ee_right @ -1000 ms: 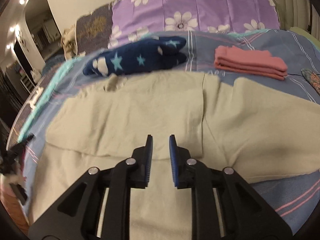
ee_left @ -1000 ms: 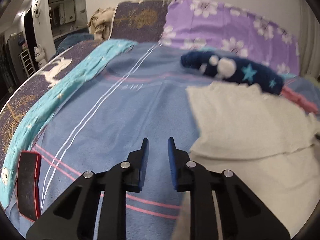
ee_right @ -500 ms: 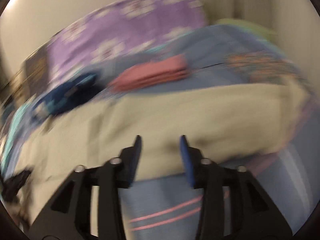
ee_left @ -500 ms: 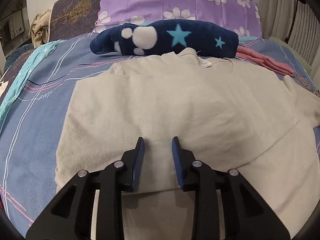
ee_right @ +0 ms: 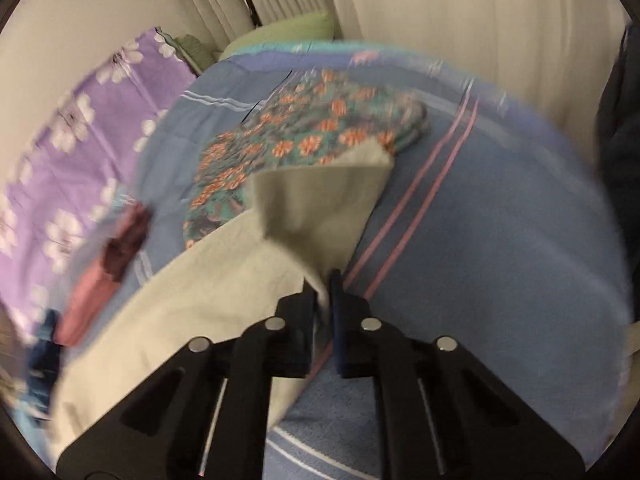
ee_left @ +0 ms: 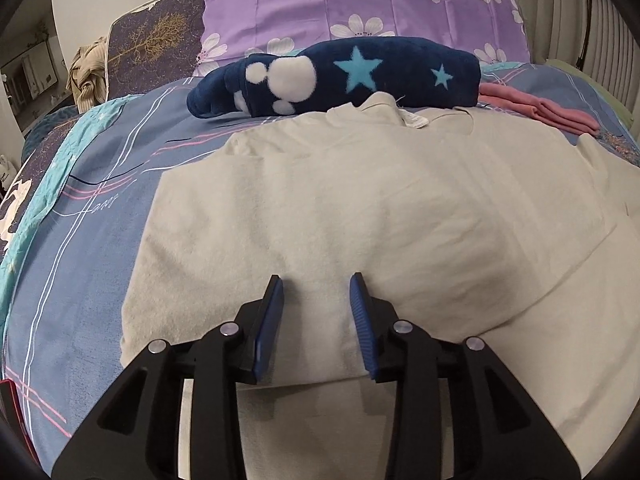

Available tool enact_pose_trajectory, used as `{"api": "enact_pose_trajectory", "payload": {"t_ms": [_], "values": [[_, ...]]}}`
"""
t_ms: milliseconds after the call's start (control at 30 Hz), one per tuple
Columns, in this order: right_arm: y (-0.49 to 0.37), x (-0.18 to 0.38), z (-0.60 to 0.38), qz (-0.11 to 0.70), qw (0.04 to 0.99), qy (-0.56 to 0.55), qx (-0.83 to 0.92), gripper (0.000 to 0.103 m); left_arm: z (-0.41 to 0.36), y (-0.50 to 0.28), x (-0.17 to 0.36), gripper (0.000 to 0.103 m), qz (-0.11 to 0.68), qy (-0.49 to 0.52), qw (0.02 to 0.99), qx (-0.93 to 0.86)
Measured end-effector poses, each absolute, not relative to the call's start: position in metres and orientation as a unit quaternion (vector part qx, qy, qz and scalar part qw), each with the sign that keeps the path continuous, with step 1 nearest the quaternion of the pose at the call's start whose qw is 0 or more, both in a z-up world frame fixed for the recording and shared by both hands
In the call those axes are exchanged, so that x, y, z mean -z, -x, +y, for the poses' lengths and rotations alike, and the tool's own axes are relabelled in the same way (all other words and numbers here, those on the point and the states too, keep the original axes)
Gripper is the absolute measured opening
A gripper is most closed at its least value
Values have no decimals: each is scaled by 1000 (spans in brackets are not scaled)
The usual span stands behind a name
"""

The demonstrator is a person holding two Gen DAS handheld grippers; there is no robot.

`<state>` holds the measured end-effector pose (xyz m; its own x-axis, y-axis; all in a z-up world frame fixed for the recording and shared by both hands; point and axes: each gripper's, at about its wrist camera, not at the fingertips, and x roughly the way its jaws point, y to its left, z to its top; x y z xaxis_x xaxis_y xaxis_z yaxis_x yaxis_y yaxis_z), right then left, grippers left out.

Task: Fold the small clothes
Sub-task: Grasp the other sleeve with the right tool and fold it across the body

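My right gripper (ee_right: 323, 280) has just clenched on the cream shirt's (ee_left: 360, 216) sleeve (ee_right: 320, 208), so the inward sleeve fold can begin. My left gripper (ee_left: 316, 292), jaws opening and pressing nothing, hovers over the folded side directly ahead.

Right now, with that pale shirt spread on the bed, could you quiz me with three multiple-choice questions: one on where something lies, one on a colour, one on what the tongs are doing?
1. Where does the star-patterned navy blanket lie?
A. beyond the shirt's collar
B. on the floor
C. under the shirt

2. What colour is the folded stack beside that blanket?
A. green
B. pink
C. black

3. What are the right tongs doing?
A. hanging open
B. gripping a pillow
C. pinching the shirt's edge

Answers:
1 A: the navy blanket sits just past the cream shirt.
2 B: the folded stack is pink.
3 C: the right tongs are shut on cream cloth.
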<state>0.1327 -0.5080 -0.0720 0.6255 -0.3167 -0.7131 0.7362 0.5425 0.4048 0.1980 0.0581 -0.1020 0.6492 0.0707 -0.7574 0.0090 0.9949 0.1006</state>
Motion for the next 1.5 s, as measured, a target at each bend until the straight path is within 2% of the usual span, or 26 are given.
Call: {"api": "enact_pose_trajectory", "payload": {"t_ms": [167,400,500,633,667,767,967,1067,1200,1300,1333,1367,1400,1433,1467,1500], "values": [[-142,38,-486,227,858,-403,222,4,60,-198,102,37,418,-40,907,-14],[-220,-31,-291,233,920,-310,-63,4,65,-197,101,37,417,-21,909,-5],[-237,-25,-188,271,916,-235,-180,5,69,-196,101,38,416,-5,909,4],[-247,32,-94,359,897,-121,-227,7,76,-196,101,50,415,29,908,34],[-249,49,-88,384,887,-117,-226,7,78,-195,101,53,415,39,908,44],[-252,93,-87,442,862,-128,-214,8,84,-194,98,55,410,66,908,63],[-241,103,-94,428,861,-149,-230,8,78,-188,83,56,408,193,873,184],[-236,102,-89,421,867,-134,-231,10,58,-193,82,63,426,215,850,222],[-234,104,-86,416,869,-133,-231,11,35,-215,91,64,455,207,842,203],[-233,104,-87,415,871,-130,-229,11,29,-235,95,63,467,238,830,192],[-232,104,-87,415,872,-128,-228,11,24,-241,94,59,469,237,829,190],[-232,104,-86,414,873,-125,-227,11,21,-244,93,45,469,228,833,187],[-232,103,-85,413,873,-123,-226,12,17,-249,91,37,470,215,837,181],[-231,103,-85,413,874,-122,-227,12,14,-252,89,17,472,206,838,179],[-232,104,-85,413,874,-122,-227,12,12,-256,88,2,473,207,835,188],[-232,104,-86,413,873,-123,-227,12,11,-257,86,2,473,209,834,194]]}}
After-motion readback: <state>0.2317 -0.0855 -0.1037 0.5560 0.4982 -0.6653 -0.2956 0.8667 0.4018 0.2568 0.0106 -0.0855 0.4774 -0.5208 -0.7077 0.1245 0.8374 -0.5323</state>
